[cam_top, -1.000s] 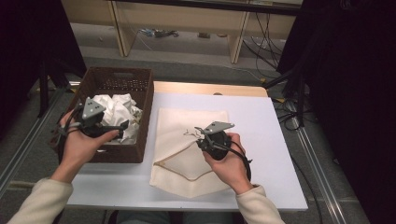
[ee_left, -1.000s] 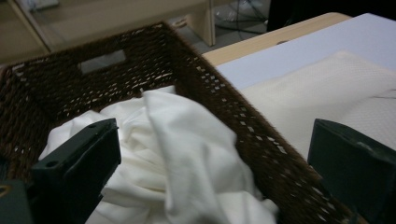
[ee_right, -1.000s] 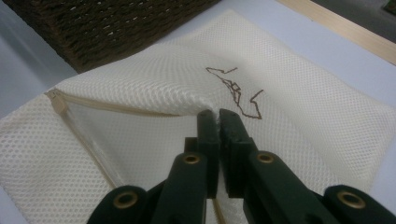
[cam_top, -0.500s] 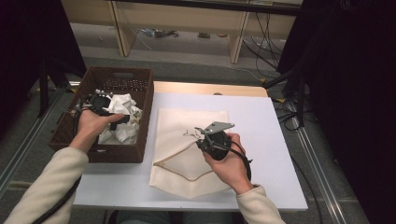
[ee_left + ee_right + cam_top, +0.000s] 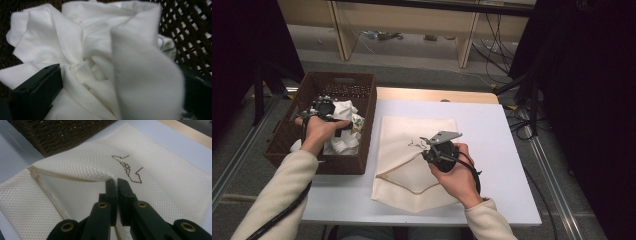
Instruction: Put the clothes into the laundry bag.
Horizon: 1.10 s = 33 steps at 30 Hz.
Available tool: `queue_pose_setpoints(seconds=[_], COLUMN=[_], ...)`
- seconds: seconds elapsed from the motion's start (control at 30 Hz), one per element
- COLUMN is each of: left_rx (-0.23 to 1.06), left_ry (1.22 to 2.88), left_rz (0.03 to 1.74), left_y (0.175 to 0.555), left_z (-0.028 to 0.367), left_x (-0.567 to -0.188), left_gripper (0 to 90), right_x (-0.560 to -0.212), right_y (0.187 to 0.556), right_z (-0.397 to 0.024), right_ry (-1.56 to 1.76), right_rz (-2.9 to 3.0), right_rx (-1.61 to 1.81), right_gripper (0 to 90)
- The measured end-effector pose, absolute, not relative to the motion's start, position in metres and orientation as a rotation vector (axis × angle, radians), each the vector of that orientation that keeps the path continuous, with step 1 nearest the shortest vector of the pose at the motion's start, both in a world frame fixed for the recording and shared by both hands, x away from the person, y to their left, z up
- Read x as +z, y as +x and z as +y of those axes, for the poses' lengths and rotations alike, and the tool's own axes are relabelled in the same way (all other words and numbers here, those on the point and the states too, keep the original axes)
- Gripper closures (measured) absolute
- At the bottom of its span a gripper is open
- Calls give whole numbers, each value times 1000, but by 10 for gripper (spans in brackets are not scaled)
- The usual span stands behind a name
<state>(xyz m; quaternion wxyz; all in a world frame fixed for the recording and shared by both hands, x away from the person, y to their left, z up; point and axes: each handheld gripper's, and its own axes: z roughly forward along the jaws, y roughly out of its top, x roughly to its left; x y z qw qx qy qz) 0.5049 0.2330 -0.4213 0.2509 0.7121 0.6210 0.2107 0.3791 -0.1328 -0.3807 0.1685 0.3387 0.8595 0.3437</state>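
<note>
Cream mesh laundry bag (image 5: 412, 165) lies flat on the white tabletop (image 5: 507, 150), just right of the dark brown woven basket (image 5: 279, 145). Zipper mouth faces the person; the top layer is lifted into a peak near the bag's middle, w/ a thin brown thread squiggle (image 5: 127, 167) on the mesh right by that peak.

Right gripper (image 5: 117, 182): jaws clenched on a pinch of the bag's upper mesh layer, fabric visibly nipped between the tips in the right gripper view. That pinch holds the mouth open; pale zipper edge (image 5: 45, 190) runs down-left from the fold, inner layer visible below it. High view has the same gripper (image 5: 428, 146) over the bag's centre, grey three-cornered plate on top, hand wrapped round the body.

Left gripper (image 5: 346, 125) is down inside the basket, amid the crumpled white cloths (image 5: 344, 137). Left gripper view: black jaws stand wide apart at lower left & right edge, a raised fold of white cloth (image 5: 140, 75) between them, blurred close-up. Pads don't look pressed on it, so released, not gripping. Basket wall weave (image 5: 192, 30) sits behind at upper right.

Basket touches or nearly touches the bag's left edge; can't tell which.
</note>
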Motion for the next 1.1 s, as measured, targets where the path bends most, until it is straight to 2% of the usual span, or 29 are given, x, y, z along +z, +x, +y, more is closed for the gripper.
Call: queue_pose_setpoints(seconds=[0.37,0.47,0.6,0.77,0.83,1.1], left_rx=[532,553,561,580,576,593], left_ry=[1924,1977,1994,2042,2029,1953], left_rz=[1730,1707,1705,1669,1665,1631], left_y=[510,509,509,506,506,499], left_z=[232,233,233,235,235,242], left_x=[-445,-450,-453,-454,-453,-440], left_gripper=[20,158,297,555,629,702], right_x=[-383,-383,-383,-386,-386,-384], right_y=[379,381,379,380,381,381], right_z=[-132,-133,-132,-130,-131,-133], right_ry=[969,926,1004,997,980,1010], right_rz=[2453,2455,2450,2444,2443,2455], right_rx=[973,976,987,992,994,988], right_gripper=[886,887,887,886,886,887])
